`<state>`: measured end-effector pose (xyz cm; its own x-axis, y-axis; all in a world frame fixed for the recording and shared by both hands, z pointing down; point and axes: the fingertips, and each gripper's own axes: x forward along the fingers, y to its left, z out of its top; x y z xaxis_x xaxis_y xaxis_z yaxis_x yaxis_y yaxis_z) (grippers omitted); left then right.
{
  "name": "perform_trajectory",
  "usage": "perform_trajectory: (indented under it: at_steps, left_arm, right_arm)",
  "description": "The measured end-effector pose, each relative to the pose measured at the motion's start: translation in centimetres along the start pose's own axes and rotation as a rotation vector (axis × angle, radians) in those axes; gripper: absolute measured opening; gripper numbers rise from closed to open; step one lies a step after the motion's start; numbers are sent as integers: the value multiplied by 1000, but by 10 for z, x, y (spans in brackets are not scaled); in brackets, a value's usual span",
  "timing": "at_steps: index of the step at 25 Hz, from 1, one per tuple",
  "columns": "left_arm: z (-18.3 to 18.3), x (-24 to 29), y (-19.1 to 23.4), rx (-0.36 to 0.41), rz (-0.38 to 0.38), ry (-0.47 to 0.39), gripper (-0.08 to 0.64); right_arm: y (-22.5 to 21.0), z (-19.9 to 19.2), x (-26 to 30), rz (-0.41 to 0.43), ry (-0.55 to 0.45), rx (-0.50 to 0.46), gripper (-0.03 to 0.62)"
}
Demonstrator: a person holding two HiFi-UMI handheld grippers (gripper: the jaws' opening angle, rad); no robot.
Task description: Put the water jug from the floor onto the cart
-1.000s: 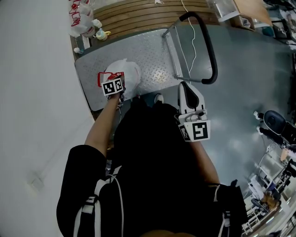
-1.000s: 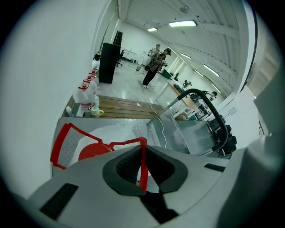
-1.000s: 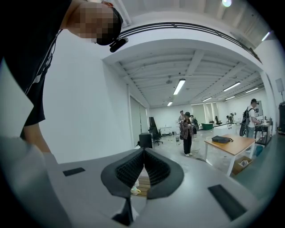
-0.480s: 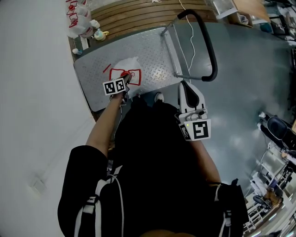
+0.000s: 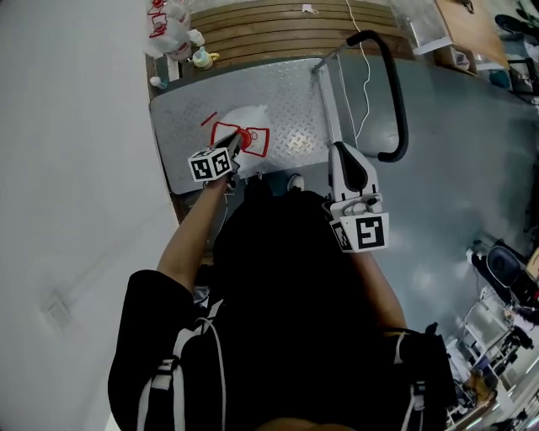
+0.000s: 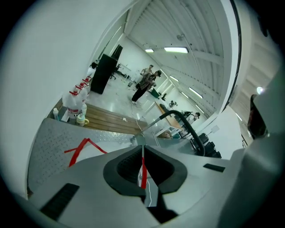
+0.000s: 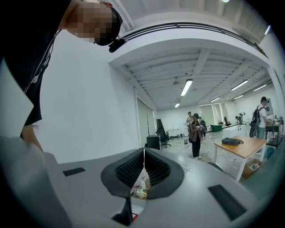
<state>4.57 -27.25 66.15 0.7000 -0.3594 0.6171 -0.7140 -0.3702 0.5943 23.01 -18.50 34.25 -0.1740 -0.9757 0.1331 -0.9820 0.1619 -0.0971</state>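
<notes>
The water jug point(image 5: 249, 126) is white with red straps and sits over the cart's steel deck point(image 5: 290, 97); whether it rests on the deck I cannot tell. My left gripper point(image 5: 233, 146) reaches onto it from the near side. Its jaws are closing on the jug's thin red handle strap point(image 6: 142, 171), which runs between the pads, while the deck point(image 6: 46, 142) spreads out to the left. My right gripper point(image 5: 339, 153) hangs level by the cart's near right corner, shut with nothing in it; its tips point(image 7: 143, 151) meet.
The cart's black push handle point(image 5: 394, 93) arches at the right. Behind the cart is a wooden slatted platform point(image 5: 286, 21), with more jugs point(image 5: 168, 18) and a small cup point(image 5: 202, 59) at its left end. A white wall runs along the left. People stand far off in the hall.
My left gripper has risen and tipped up with the red strap in it, and the jug's red straps now show beside it. The right gripper has kept still.
</notes>
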Motion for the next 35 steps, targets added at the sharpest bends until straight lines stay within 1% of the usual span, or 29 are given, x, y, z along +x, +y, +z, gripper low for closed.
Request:
perform_trajectory:
  at_steps: [6,13,16,21,24,27,29,35]
  left_arm:
    - [21,-51,-33,46,1,-186,26]
    - [47,-112,-62,136,63,-368,21]
    - [59,-140,-73,174,101,-445,21]
    - [82,-184,-89,236,195,-585,18]
    - [95,-202,-104,298,232,-659,18]
    - [102,-217,-115,358,265,-716,18]
    - [104,-224,-120,382,281,-741,18]
    - [103,-234,-122,387,310,-768,18]
  right_arm:
    - [30,2,17,121,-14,-18,19]
    - [68,4,36,250,-35,-23,19]
    - [79,6,43,291,-39,-38,19]
    - [90,10,52,338,-40,-60,20]
    - [96,13,56,367,-45,-69,19]
    - [106,14,60,391,-50,-85,19]
    - [112,14,62,405,-50,-104,18]
    - [122,12,65,441,-41,-120,18]
